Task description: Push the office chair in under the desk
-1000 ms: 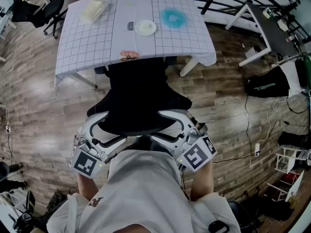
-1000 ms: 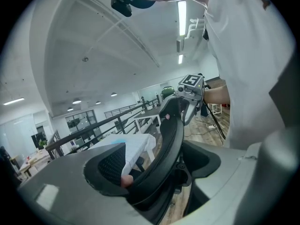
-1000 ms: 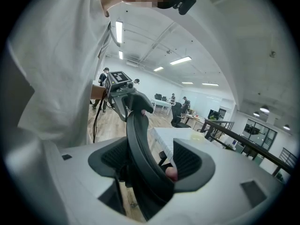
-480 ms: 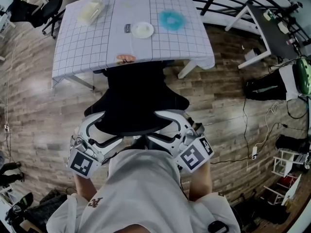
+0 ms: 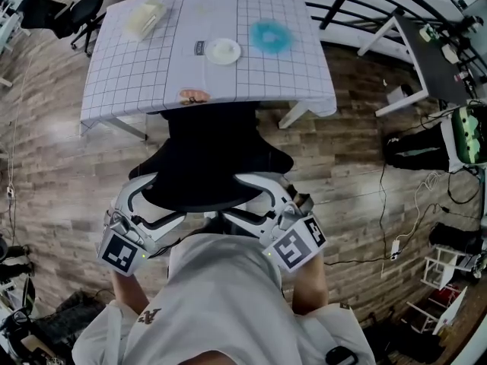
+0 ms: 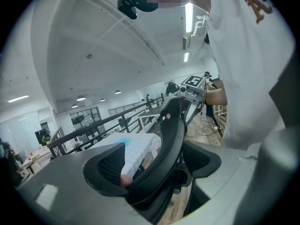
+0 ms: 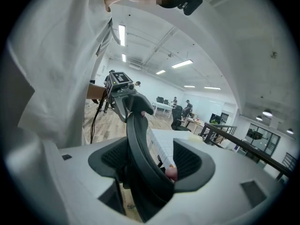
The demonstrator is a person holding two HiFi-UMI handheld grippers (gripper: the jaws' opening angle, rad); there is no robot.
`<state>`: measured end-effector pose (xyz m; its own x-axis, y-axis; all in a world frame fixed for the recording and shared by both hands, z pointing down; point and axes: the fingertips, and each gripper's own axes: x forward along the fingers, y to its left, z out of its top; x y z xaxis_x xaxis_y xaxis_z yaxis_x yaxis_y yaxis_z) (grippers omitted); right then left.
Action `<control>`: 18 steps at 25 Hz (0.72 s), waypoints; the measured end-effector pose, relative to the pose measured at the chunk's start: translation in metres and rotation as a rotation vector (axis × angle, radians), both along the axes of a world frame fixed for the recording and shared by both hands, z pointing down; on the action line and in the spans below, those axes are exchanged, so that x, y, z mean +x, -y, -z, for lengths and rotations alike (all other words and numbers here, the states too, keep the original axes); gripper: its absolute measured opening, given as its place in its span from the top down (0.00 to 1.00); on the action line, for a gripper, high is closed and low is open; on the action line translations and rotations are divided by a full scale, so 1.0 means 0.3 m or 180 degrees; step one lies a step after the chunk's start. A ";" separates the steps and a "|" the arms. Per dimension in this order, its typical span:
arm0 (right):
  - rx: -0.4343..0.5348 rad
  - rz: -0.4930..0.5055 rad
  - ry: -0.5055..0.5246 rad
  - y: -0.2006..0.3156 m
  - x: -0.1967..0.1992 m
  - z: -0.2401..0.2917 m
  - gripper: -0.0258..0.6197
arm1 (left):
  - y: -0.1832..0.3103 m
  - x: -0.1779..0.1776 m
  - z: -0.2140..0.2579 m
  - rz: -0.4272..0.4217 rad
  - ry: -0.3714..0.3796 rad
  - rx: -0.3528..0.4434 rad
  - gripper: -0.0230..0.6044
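the chair (image 5: 217,154) sits mid-view, its seat front hidden below the desk (image 5: 137,82) edge at 12 o'clock. over the last second the gap between the desk edge and the backrest has shrunk a little, so the push is going in, though the backrest is not yet against the desk; i judge the task over halfway, with more straight shoving toward 12 needed. the left gripper (image 5: 156,210) at 7 o'clock of the backrest and the right gripper (image 5: 270,204) at 5 o'clock are each clamped on the backrest's top rim (image 6: 161,158), which runs between the jaws in both gripper views. a plate (image 5: 223,50) lies on the desk beyond.
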<state>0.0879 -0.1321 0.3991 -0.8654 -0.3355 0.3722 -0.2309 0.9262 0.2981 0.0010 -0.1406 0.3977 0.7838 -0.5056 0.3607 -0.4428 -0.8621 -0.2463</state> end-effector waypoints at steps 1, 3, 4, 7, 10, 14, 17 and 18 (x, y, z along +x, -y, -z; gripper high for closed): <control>0.0011 0.0007 0.0009 0.007 0.005 0.002 0.48 | 0.007 0.005 0.001 0.0009 -0.0005 0.0001 0.34; 0.0024 0.0030 0.0026 0.020 0.015 0.006 0.48 | 0.019 0.015 0.002 0.0021 -0.0001 -0.0012 0.34; 0.0027 0.0045 0.0029 0.025 0.020 0.007 0.48 | 0.023 0.020 0.002 0.0026 0.0005 -0.0017 0.34; 0.0030 0.0069 0.0032 0.038 0.035 0.007 0.48 | 0.033 0.032 0.000 0.0045 0.0020 -0.0029 0.34; 0.0035 0.0078 0.0043 0.056 0.044 0.009 0.48 | 0.049 0.040 -0.001 0.0063 0.0025 -0.0052 0.34; 0.0028 0.0078 0.0033 0.078 0.053 0.006 0.48 | 0.067 0.044 -0.008 0.0091 0.0015 -0.0085 0.34; 0.0006 0.0067 0.0013 0.093 0.051 0.003 0.48 | 0.082 0.042 -0.012 0.0087 0.0022 -0.0101 0.34; 0.0000 0.0064 0.0006 0.098 0.051 0.002 0.48 | 0.087 0.043 -0.010 0.0082 0.0013 -0.0090 0.35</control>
<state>0.1033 -0.1614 0.3984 -0.8727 -0.3180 0.3705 -0.2127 0.9306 0.2978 0.0138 -0.1668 0.4008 0.7691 -0.5151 0.3783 -0.4640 -0.8571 -0.2237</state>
